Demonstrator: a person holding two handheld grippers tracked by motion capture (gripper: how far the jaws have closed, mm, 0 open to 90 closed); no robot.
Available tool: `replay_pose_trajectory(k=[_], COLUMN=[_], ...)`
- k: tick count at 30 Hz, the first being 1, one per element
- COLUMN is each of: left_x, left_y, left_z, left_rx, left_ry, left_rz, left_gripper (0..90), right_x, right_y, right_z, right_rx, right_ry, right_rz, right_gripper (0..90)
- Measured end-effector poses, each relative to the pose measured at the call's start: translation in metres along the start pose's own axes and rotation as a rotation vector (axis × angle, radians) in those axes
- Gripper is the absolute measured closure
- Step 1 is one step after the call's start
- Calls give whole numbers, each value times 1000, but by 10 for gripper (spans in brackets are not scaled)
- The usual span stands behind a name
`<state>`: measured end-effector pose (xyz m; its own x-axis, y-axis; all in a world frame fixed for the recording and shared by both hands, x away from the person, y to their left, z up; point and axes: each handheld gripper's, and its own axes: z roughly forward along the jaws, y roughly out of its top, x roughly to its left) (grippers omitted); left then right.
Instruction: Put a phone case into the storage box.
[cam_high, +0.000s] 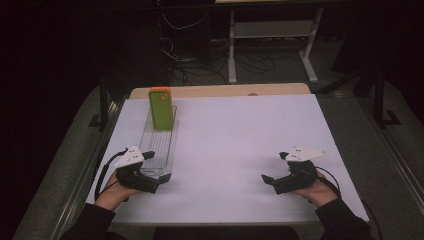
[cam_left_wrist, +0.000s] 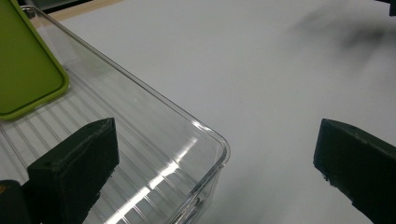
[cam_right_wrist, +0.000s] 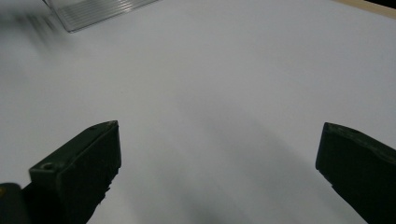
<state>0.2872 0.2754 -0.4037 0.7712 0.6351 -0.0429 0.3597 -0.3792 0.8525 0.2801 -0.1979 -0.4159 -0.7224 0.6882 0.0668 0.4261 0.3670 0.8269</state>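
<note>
Where jaws gape on both grippers, ribbed clear tray (cam_high: 159, 145), glossy green case (cam_high: 161, 108).

So the surface is a rectangular table with a white matte top (cam_high: 240, 150), and a strip of bare light wood (cam_high: 220, 91) peeks out along its far edge. Sitting directly on the white top, over on the left side, there's a long clear plastic tray with a ribbed bottom and rounded corners (cam_high: 159, 150), running lengthwise from the near edge toward the far one. In the left gripper view its near corner (cam_left_wrist: 205, 154) catches a bright glare and the ribs show up really well. The right gripper view has the tray's corner (cam_right_wrist: 93, 11) at the top left, with plain white tabletop (cam_right_wrist: 224, 93) below it.
</note>
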Motion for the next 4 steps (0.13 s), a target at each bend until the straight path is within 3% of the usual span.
replay_pose_trajectory(k=[4], left_x=[0], left_y=[0], left_z=[0], left_rx=[-1], left_ry=[-1], left_rz=[1], left_gripper=[0], right_x=[0], right_y=[0], right_z=[-1], right_rx=[-1], right_ry=[1], right_rz=[-2], right_gripper=[0])
